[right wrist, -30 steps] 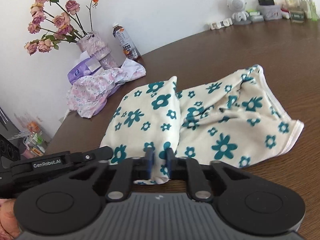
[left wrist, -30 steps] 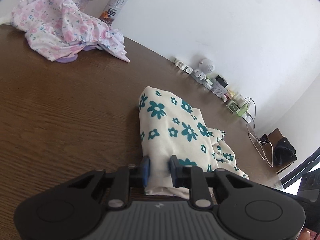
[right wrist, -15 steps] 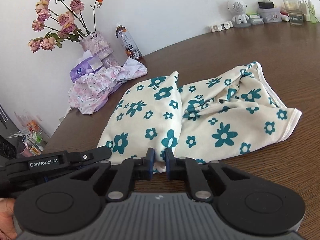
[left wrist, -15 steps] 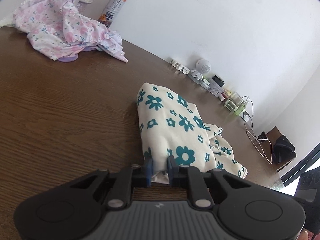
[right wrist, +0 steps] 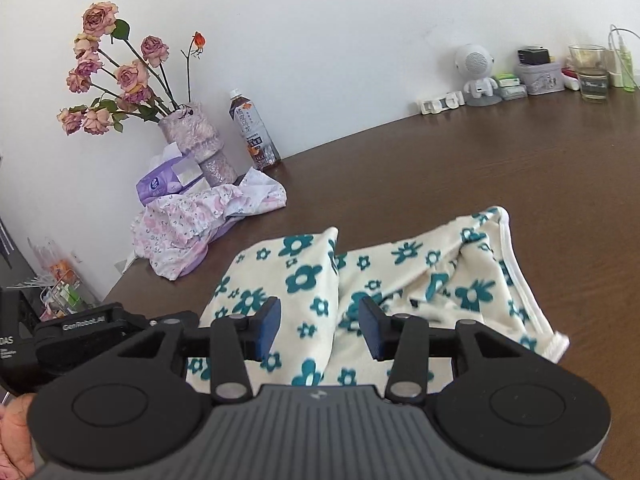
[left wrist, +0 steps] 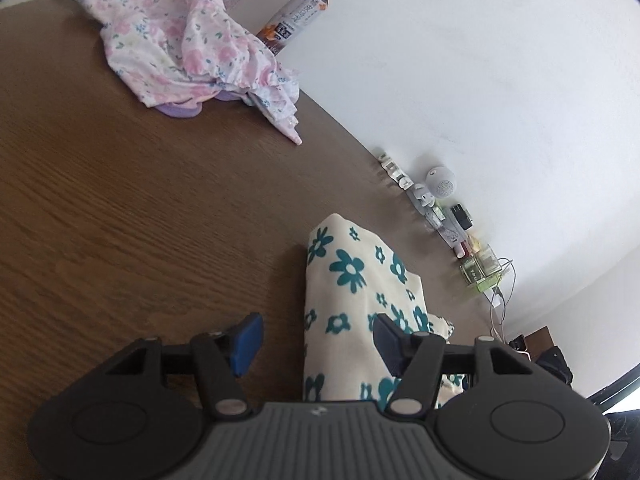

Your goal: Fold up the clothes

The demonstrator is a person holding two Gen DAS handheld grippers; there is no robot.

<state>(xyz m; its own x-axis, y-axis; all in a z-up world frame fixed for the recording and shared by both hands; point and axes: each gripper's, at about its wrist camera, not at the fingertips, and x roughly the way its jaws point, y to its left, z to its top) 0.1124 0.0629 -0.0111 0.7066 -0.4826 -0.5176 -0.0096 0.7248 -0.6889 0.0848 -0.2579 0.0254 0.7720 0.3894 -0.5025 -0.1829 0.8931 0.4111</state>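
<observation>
Broadly, the table point(right wrist: 500, 152) carries two garments, and only one shows any folding. Largest is the cream cloth point(right wrist: 304, 280) with teal flowers, lying near the front edge of the table. Its left part sits as a flat, doubled panel with a straight crease down its right side, while the right part point(right wrist: 472, 272) is rumpled, with a raised hem and loose wrinkles. My judgement is that one fold is laid and at least one more is needed, plus some smoothing of that right part. Behind it, well apart and close to the wall, the pink garment point(right wrist: 192, 228) lies in an unfolded heap over a purple tissue pack point(right wrist: 160, 184), beside the vase point(right wrist: 196, 140) and a bottle point(right wrist: 254, 136); that one looks untouched, so most of the task remains.

Next, the grippers. The right gripper point(right wrist: 320, 328) is spread wide, blue pads well apart, hanging over the crease of the cream cloth with nothing between its fingers; whether the fingertips brush the fabric I cannot tell. The left gripper point(left wrist: 316, 340) is equally wide, also gripping nothing: its left pad point(left wrist: 248, 340) is over bare wood, its right pad point(left wrist: 390, 342) over the cloth, straddling the cloth's left edge point(left wrist: 308, 320).
</observation>
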